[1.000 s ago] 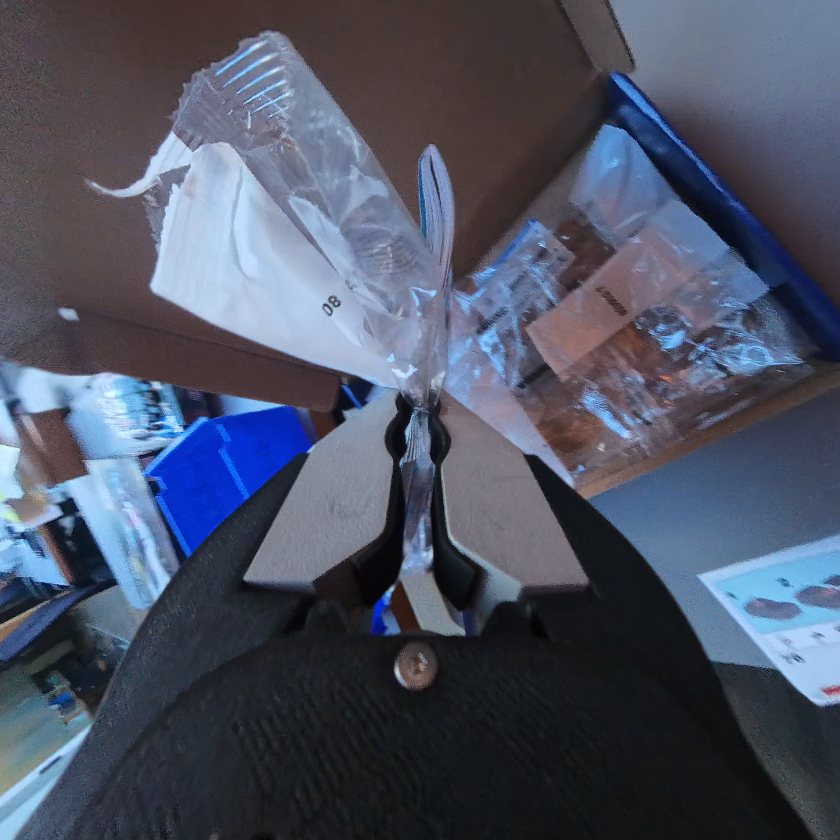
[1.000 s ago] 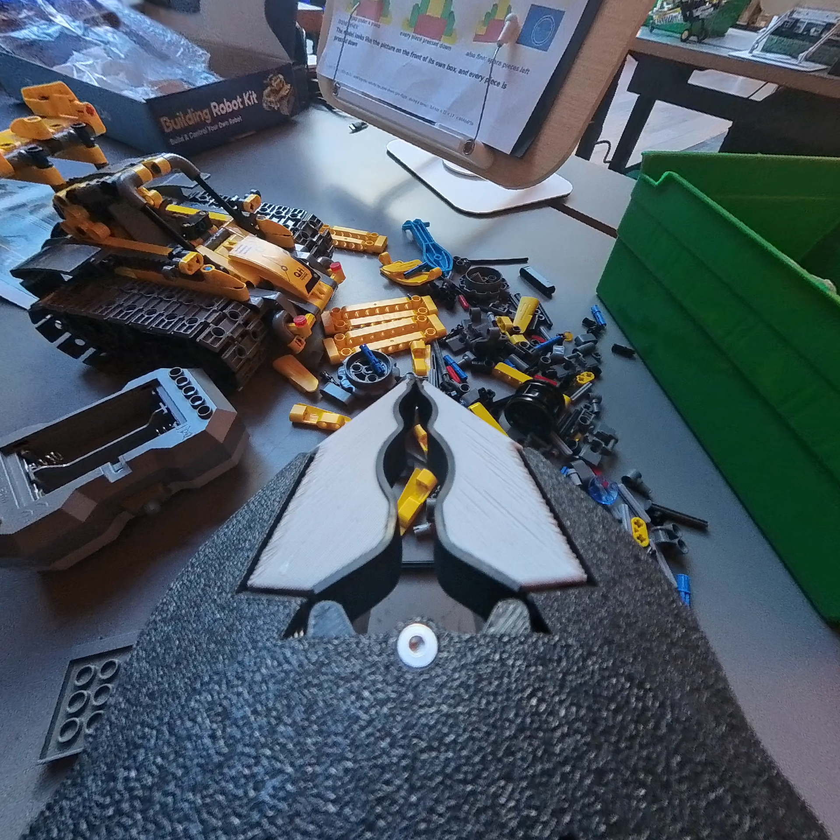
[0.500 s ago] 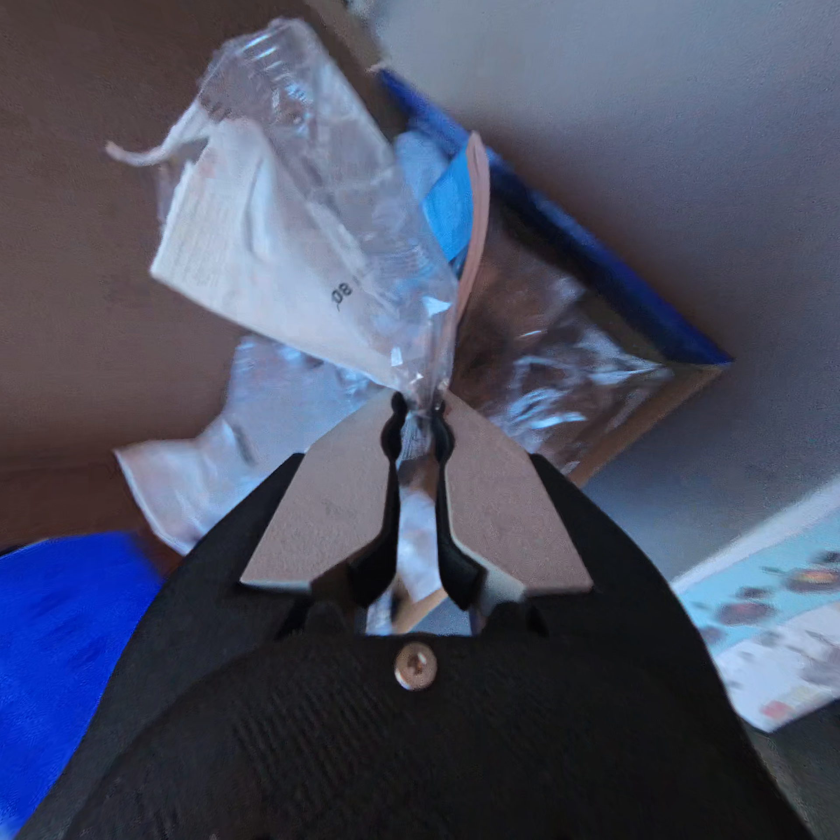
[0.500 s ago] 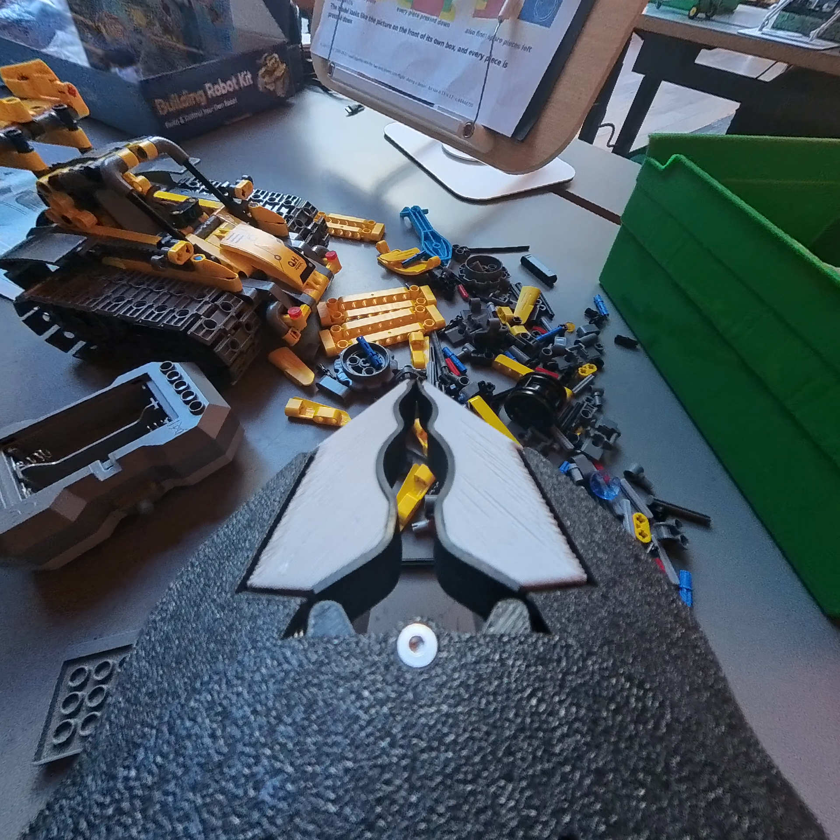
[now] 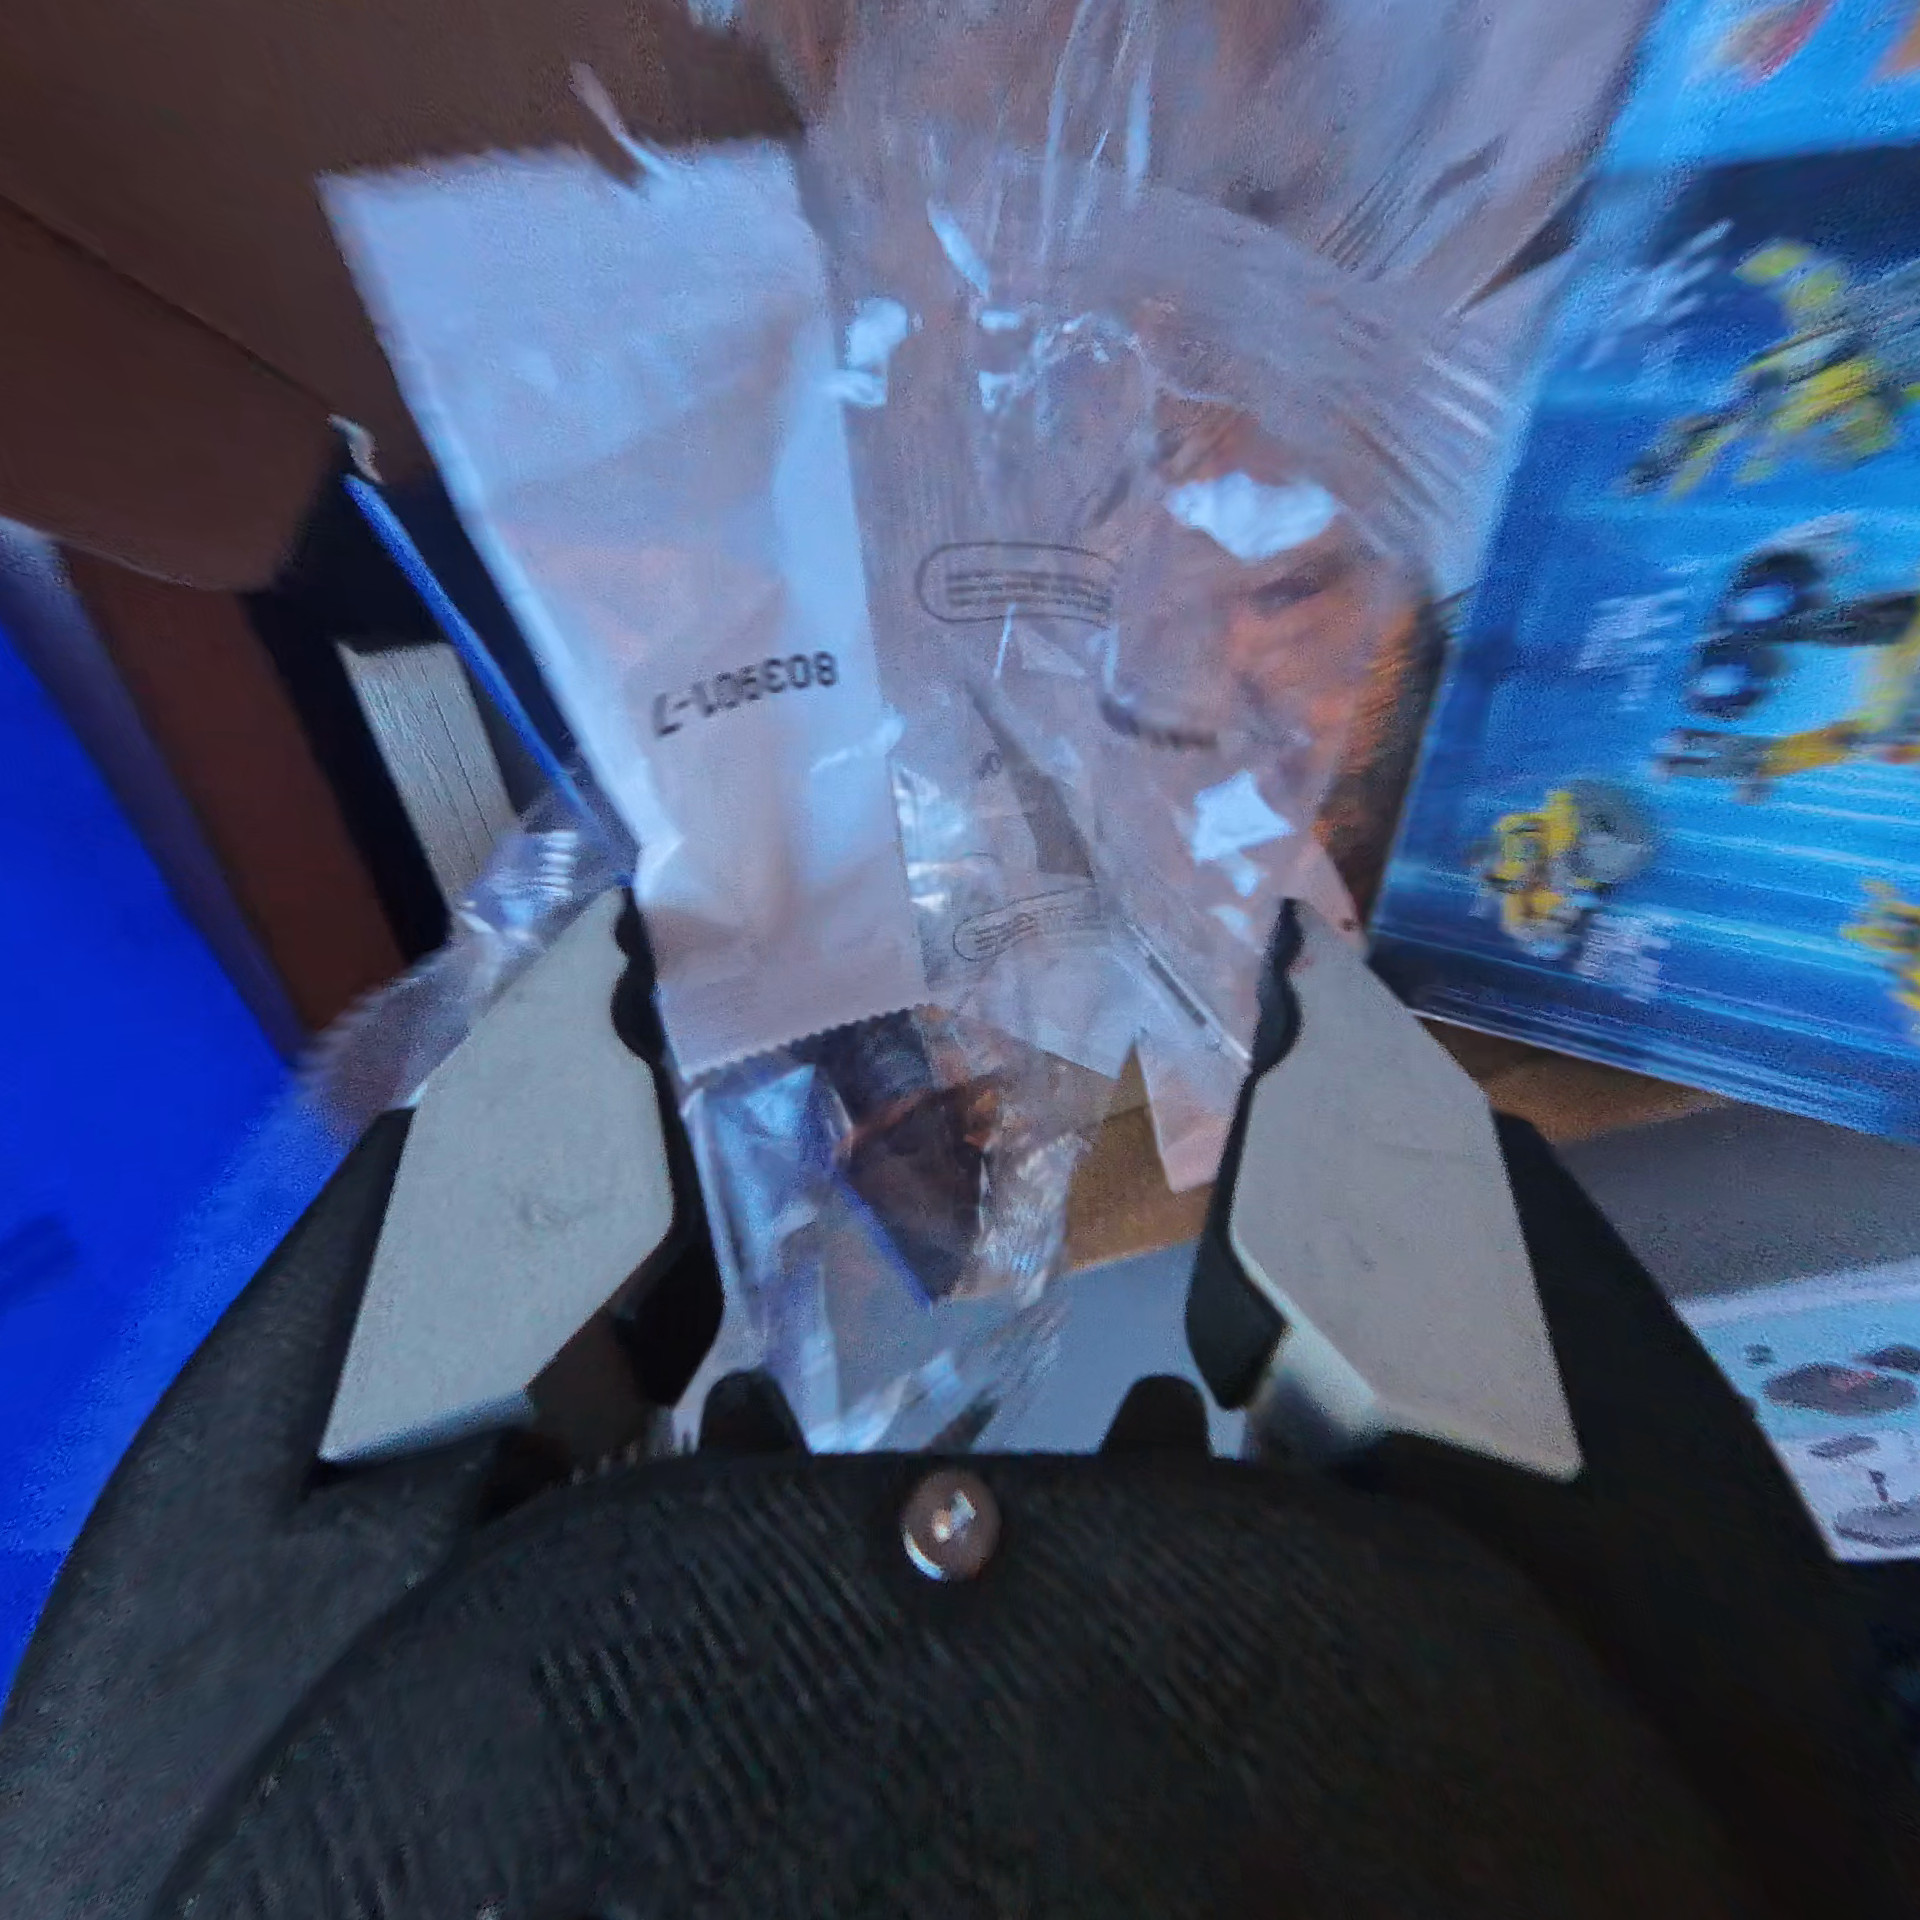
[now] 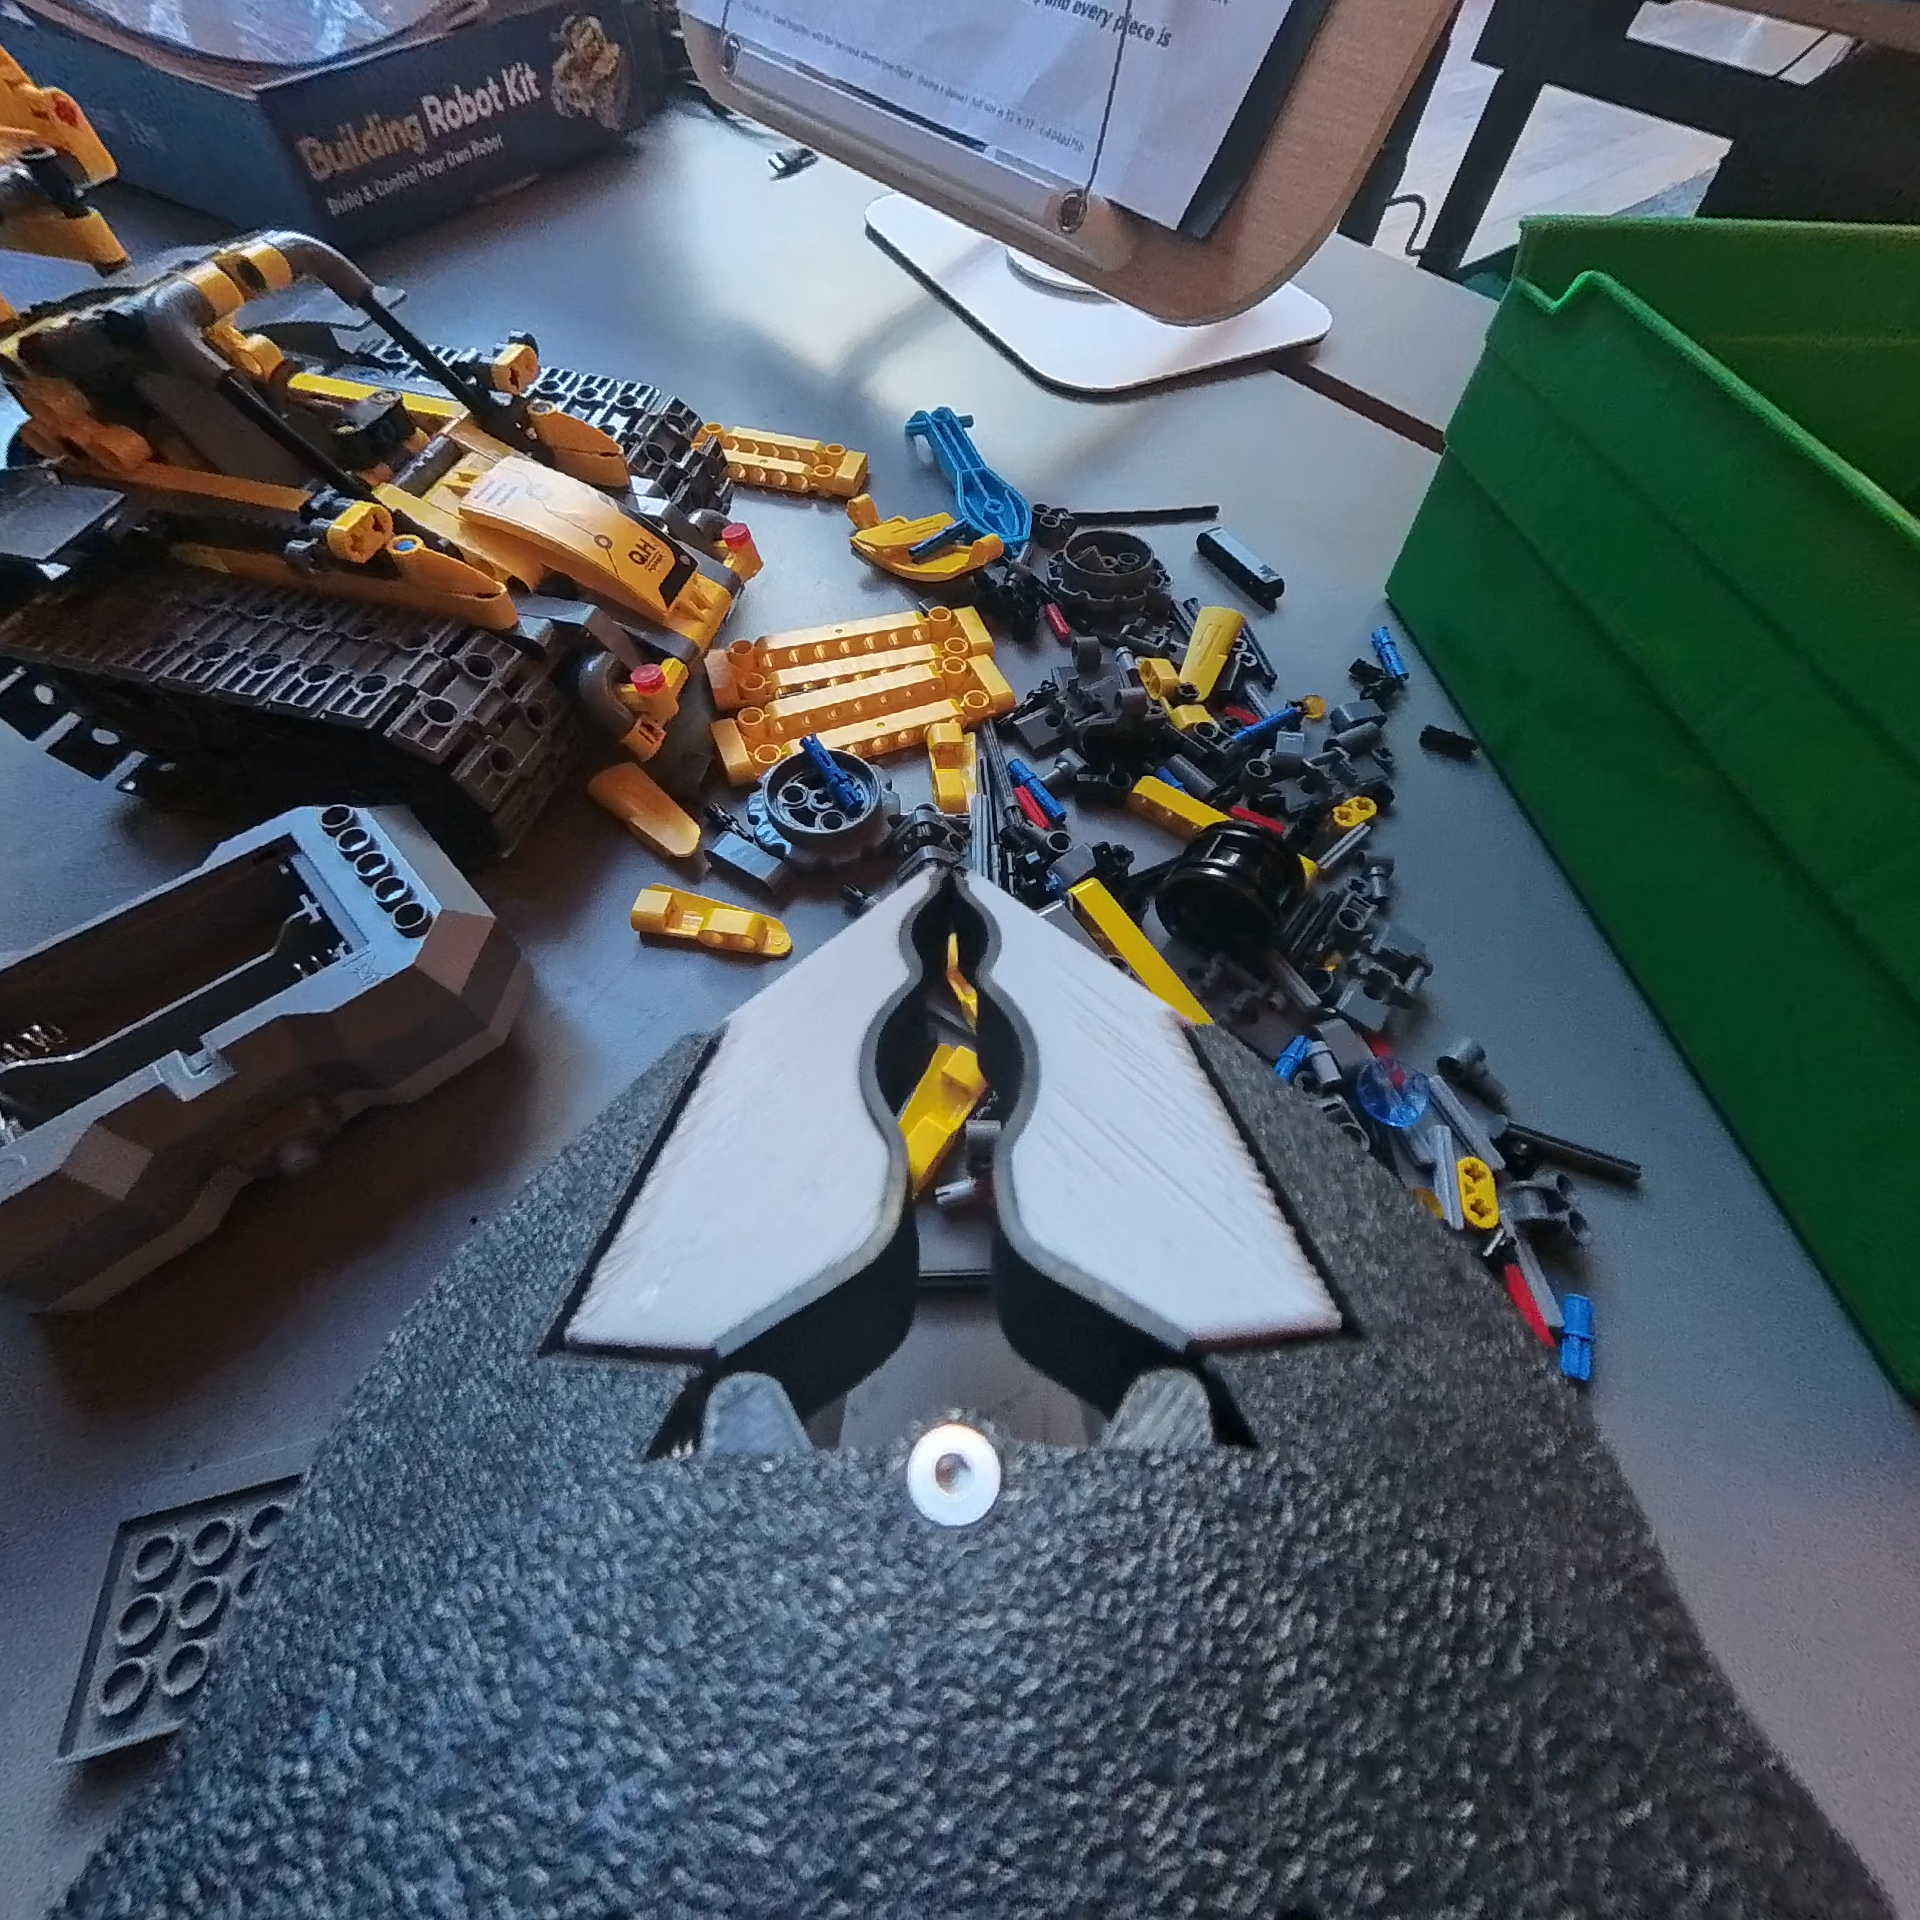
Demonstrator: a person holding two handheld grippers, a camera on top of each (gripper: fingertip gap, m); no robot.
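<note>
My left gripper (image 5: 951,914) is open, its jaws wide apart. A clear plastic bag with a white printed panel (image 5: 935,582) lies loose between and beyond the fingers, over the brown cardboard box (image 5: 166,343). My right gripper (image 6: 951,883) is shut and empty, its tips hovering just above a pile of small yellow, black and blue building pieces (image 6: 1174,748) on the dark table (image 6: 665,270). A yellow and black tracked toy vehicle (image 6: 332,592) stands to the left of the pile.
A blue printed kit box lid (image 5: 1683,623) stands right of the bag and a blue bin (image 5: 114,1039) left. In the right wrist view a green bin (image 6: 1704,665) stands right, a dark battery housing (image 6: 208,1029) left, a paper stand (image 6: 1101,208) and a dark kit box (image 6: 416,125) behind. One gripper's finger ends stand about 75 centimeters off the other's.
My left gripper has opened and let go of the plastic bag, and its view has swung toward the blue box lid. My right gripper has stayed shut and moved slightly forward over the pieces.
</note>
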